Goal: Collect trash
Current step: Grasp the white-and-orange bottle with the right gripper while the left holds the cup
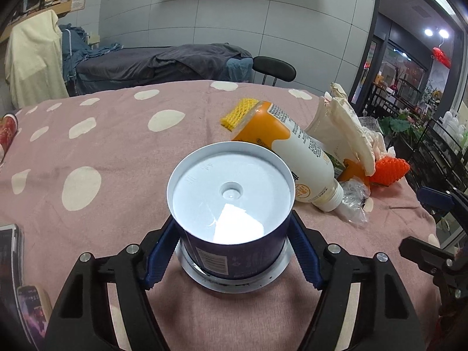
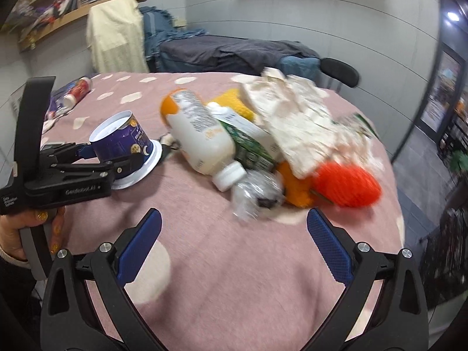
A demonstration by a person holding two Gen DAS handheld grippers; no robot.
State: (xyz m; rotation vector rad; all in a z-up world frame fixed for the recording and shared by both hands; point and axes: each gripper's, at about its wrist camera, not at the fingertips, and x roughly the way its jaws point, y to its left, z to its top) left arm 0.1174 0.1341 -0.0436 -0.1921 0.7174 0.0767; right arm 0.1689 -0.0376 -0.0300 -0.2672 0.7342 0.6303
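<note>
Pink dotted tablecloth, grey tiled wall upper frame; left gripper clamps upturned cup; right gripper wide open, empty.

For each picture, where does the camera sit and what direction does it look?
Left wrist: sits behind the left tool, facing across the table; its blue fingers squeeze the upside-down cup.
Right wrist: sits behind the open right tool, facing the trash pile; the left tool and the hand show.
Both show the cup, the bottle and the orange net.
</note>
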